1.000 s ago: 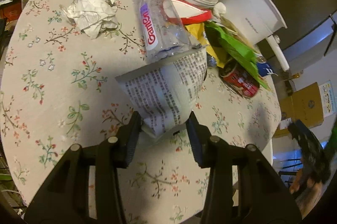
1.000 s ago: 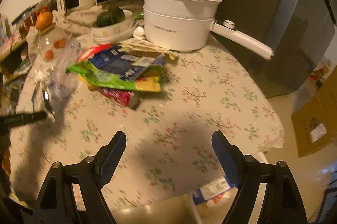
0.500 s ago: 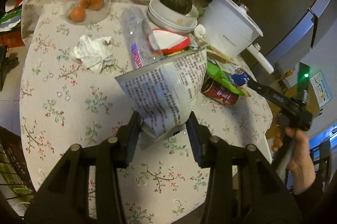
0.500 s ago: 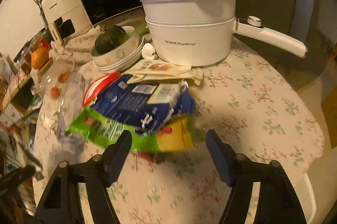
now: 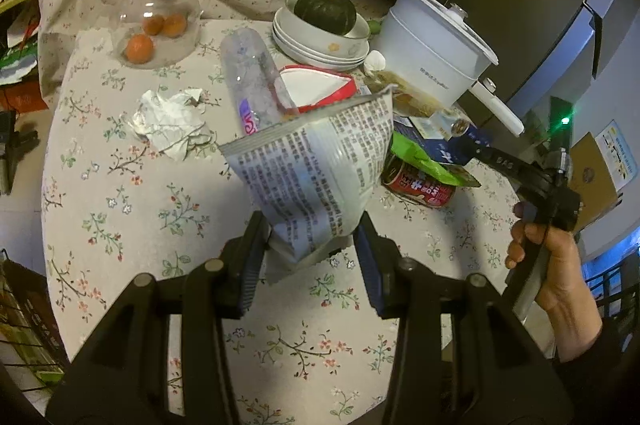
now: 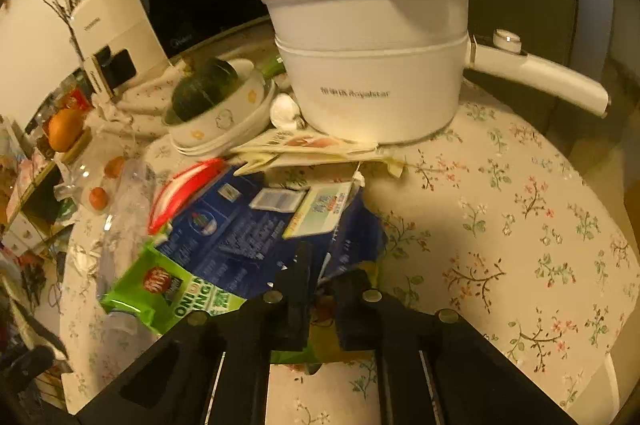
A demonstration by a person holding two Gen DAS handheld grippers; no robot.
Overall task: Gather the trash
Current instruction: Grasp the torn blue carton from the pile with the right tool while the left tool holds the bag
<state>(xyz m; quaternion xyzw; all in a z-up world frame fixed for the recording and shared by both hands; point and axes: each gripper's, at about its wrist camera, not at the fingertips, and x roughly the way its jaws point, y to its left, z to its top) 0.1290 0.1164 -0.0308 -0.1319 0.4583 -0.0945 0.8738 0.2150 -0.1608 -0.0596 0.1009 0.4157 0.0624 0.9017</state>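
The left tool (image 5: 310,257) holds a silver printed snack bag (image 5: 316,169) by its lower end, the open mouth raised above the floral-clothed surface (image 5: 120,209). Taking the white electric pot (image 6: 372,65) as landmark: a heap of wrappers lies just in front of it, a blue packet (image 6: 240,237) on top of a green onion-ring bag (image 6: 160,293). The right tool (image 6: 320,301) is closing, its jaws nearly together on the near edge of that heap; which wrapper they pinch I cannot tell. Left of the pot stand stacked bowls with a dark squash (image 5: 325,12). Farther left lie a clear plastic bottle (image 5: 252,81) and a crumpled paper (image 5: 172,123).
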